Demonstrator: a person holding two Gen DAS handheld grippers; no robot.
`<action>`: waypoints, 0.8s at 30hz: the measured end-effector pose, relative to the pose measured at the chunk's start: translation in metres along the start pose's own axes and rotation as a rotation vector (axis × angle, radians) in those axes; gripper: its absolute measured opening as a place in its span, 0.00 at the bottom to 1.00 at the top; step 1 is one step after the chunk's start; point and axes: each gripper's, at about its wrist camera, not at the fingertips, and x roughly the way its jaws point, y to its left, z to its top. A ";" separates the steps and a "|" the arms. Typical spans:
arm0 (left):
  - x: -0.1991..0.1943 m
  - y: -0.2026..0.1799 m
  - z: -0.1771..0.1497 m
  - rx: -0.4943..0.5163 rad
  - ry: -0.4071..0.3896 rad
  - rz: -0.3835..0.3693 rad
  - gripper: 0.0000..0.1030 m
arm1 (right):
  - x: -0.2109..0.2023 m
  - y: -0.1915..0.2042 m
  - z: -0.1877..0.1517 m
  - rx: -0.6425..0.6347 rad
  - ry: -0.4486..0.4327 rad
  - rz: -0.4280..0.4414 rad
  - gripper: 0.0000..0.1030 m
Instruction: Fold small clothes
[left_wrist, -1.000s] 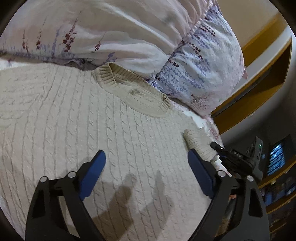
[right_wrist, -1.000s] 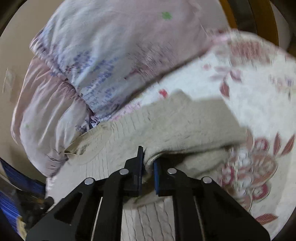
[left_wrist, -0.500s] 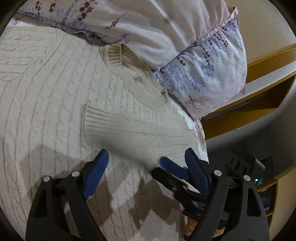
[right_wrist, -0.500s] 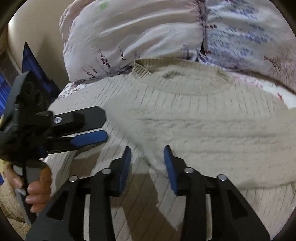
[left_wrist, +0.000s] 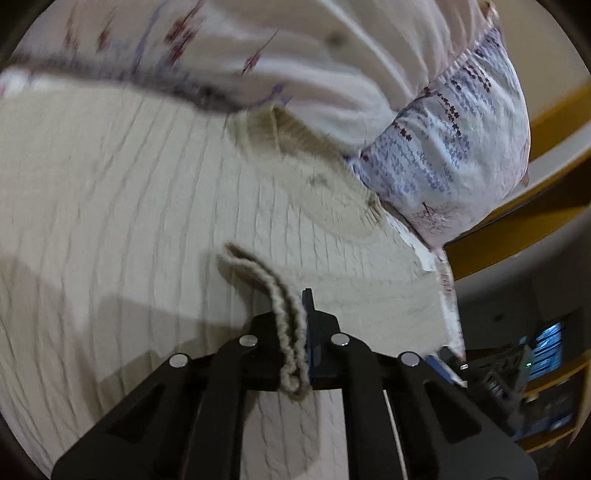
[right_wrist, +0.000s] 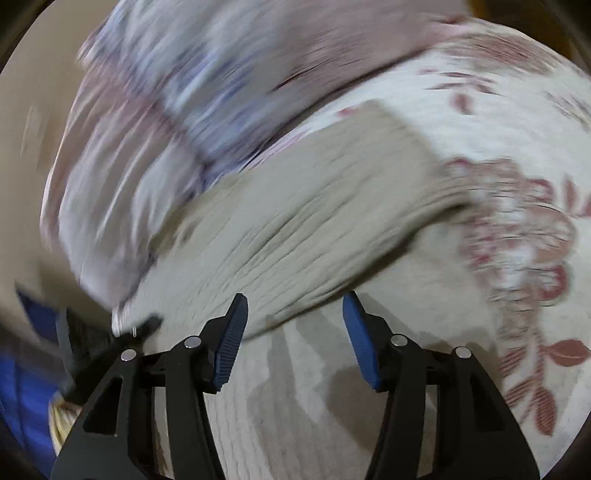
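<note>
Left gripper (left_wrist: 295, 332) pinches the sweater (left_wrist: 129, 221) cuff over the bed (right_wrist: 517, 122); right gripper (right_wrist: 293, 339) is opening, nothing between its pads. If the thin knit slips out, the sleeve could flop back unfolded.

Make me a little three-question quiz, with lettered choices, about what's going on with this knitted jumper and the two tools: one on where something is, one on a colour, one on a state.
1. Where does the jumper lie?
A. on a bed, its collar against floral pillows
B. on a hanger
C. in a basket

2. What colour are the pads of the right tool?
A. red
B. blue
C. white

3. What is the left tool doing?
A. standing wide open
B. gripping a pillow
C. pinching a knitted edge

Answers: 1 A, the collar meets the pillows. 2 B, both pads are blue. 3 C, a knit fold runs between the shut pads, while the right tool's pads are opening with nothing between them.
</note>
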 end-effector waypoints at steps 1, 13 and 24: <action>-0.002 -0.004 0.005 0.015 -0.014 -0.005 0.07 | -0.001 -0.005 0.004 0.027 -0.026 -0.013 0.50; -0.018 -0.006 0.014 0.216 -0.136 0.206 0.07 | 0.013 -0.001 0.010 -0.048 -0.152 -0.141 0.08; -0.077 0.038 -0.006 0.086 -0.147 0.118 0.47 | -0.006 0.015 -0.011 -0.173 -0.096 -0.145 0.34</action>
